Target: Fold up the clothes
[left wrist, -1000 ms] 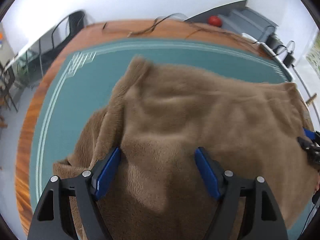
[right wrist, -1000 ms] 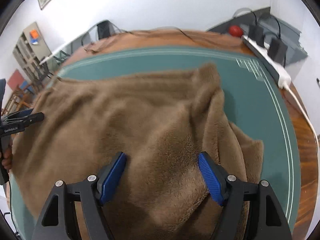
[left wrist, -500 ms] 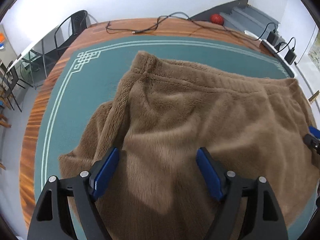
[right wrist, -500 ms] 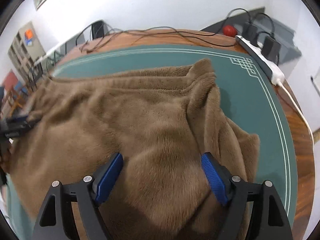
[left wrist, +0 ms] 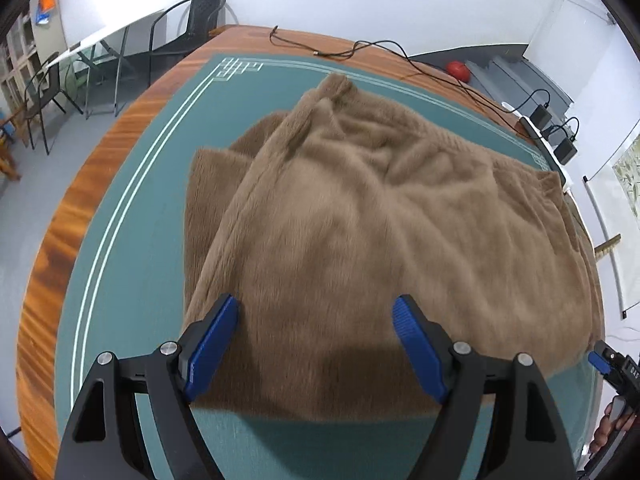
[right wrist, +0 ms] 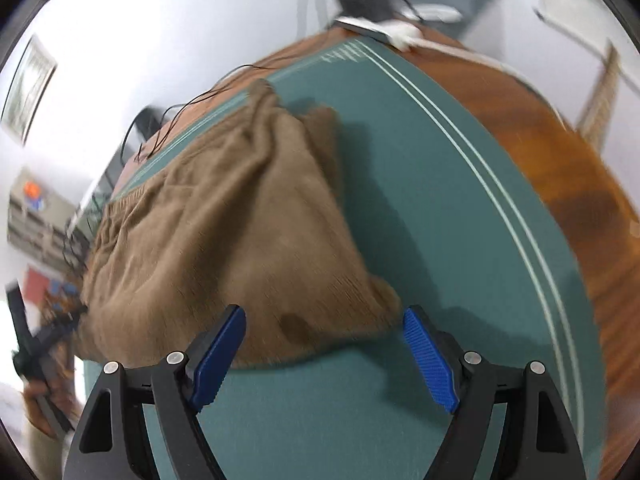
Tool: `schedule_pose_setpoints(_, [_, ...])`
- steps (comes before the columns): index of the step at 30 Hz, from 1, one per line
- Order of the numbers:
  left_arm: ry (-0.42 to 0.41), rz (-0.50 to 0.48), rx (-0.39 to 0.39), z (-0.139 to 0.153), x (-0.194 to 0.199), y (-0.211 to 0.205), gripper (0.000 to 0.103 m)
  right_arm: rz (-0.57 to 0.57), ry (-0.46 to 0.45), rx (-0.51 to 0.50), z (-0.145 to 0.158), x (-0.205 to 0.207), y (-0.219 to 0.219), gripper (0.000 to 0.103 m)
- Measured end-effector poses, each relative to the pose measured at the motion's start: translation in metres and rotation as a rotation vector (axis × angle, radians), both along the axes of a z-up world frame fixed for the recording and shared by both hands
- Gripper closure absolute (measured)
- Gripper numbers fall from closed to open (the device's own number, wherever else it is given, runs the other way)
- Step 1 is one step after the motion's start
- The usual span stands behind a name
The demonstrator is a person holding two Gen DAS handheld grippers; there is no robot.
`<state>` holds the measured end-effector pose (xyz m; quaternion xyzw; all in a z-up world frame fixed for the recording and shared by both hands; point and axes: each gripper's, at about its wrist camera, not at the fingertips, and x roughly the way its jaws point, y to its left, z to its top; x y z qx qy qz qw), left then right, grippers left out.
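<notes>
Brown fleece garment [left wrist: 380, 220], centre frame: soft, thick, limp, probably light. Your left gripper [left wrist: 316, 352] and right gripper [right wrist: 324, 356] gape wide, empty. Pinch its near hem.

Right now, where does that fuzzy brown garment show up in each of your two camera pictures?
Left wrist view: the brown garment fills the middle, spreading toward the right edge, beyond the open left tool.
Right wrist view: it lies left of centre, blurred, partly ahead of the open right tool.
Shared landmark: the green mat with white border lines beneath it.
</notes>
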<state>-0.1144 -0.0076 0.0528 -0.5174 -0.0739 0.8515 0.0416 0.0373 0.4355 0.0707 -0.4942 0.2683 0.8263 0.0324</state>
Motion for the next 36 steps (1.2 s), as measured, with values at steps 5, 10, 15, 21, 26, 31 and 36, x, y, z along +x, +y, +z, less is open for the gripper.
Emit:
schedule_pose_setpoints(5, [0.002, 0.0, -0.019, 0.0, 0.006, 0.003, 0.02, -0.082, 0.009, -0.197, -0.017, 0.009, 0.009, 0.02])
schedule_pose_setpoints(10, [0.002, 0.021, -0.003, -0.002, 0.006, 0.0, 0.02, -0.126, 0.071, -0.3, -0.022, -0.003, 0.001, 0.02])
schedule_pose_setpoints(15, [0.0, 0.004, -0.003, -0.006, 0.008, 0.0, 0.02, -0.169, 0.117, -0.28, -0.021, -0.02, -0.013, 0.02])
schedule_pose_setpoints(21, [-0.004, 0.004, 0.018, -0.011, 0.005, -0.001, 0.018, -0.212, 0.143, -0.224, -0.017, -0.032, -0.028, 0.02])
schedule_pose_setpoints(26, [-0.002, -0.003, 0.033, -0.014, 0.003, -0.002, 0.016, -0.196, 0.113, -0.328, -0.025, -0.034, -0.034, 0.034])
schedule_pose_setpoints(31, [-0.002, -0.004, 0.038, -0.013, 0.005, -0.003, 0.016, -0.217, 0.129, -0.329, -0.026, -0.035, -0.035, 0.034])
schedule_pose_setpoints(36, [0.002, 0.03, 0.042, -0.005, 0.014, -0.005, 0.016, -0.208, 0.151, -0.305, -0.026, -0.042, -0.036, 0.034])
